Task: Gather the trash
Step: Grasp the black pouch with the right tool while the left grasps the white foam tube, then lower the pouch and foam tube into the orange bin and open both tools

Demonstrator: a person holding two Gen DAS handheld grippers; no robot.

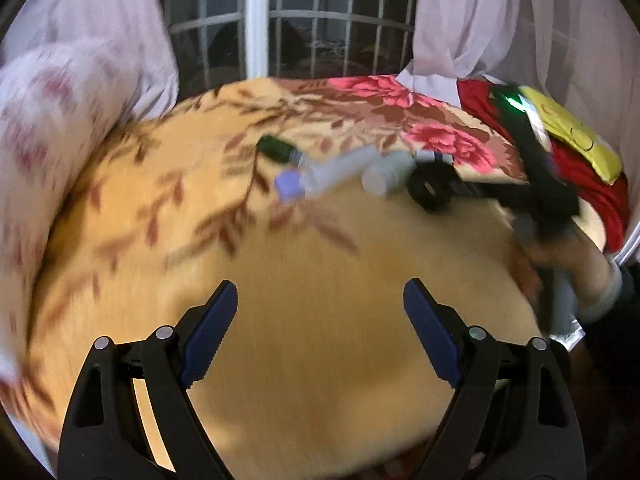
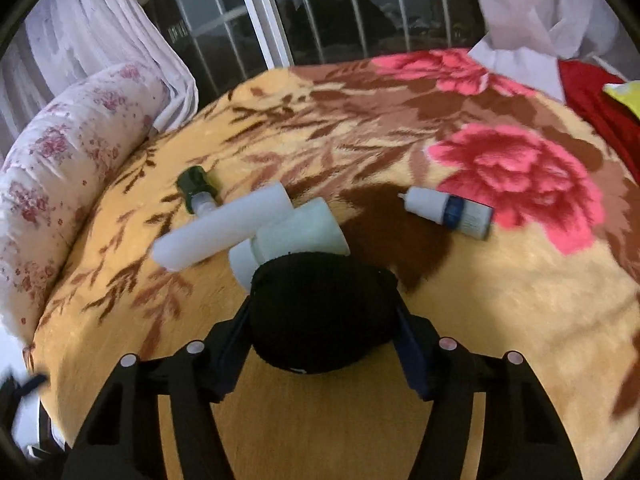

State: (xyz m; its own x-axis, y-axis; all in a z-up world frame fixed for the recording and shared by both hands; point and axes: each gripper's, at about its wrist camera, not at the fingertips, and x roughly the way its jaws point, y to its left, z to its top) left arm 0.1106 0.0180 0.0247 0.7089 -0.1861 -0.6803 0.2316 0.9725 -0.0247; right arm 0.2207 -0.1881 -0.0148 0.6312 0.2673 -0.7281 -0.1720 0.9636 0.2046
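Observation:
Trash lies on a floral blanket (image 2: 320,128): a dark green bottle (image 2: 196,184), a white tube (image 2: 224,226), a pale green bottle (image 2: 296,232) and a small dropper bottle (image 2: 448,210). My right gripper (image 2: 324,320) is shut on a round black object (image 2: 324,316), just in front of the pale bottle. In the left wrist view the green bottle (image 1: 278,148), white tube (image 1: 336,170), pale bottle (image 1: 386,172) and the black object (image 1: 432,188) show far ahead, with the right gripper (image 1: 436,194) coming in from the right. My left gripper (image 1: 320,308) is open and empty above the blanket.
A floral pillow (image 2: 60,184) lies along the left edge. A barred window (image 2: 320,8) with white curtains (image 2: 100,32) is behind. Red cloth (image 1: 588,176) and a yellow item (image 1: 576,128) lie at the right.

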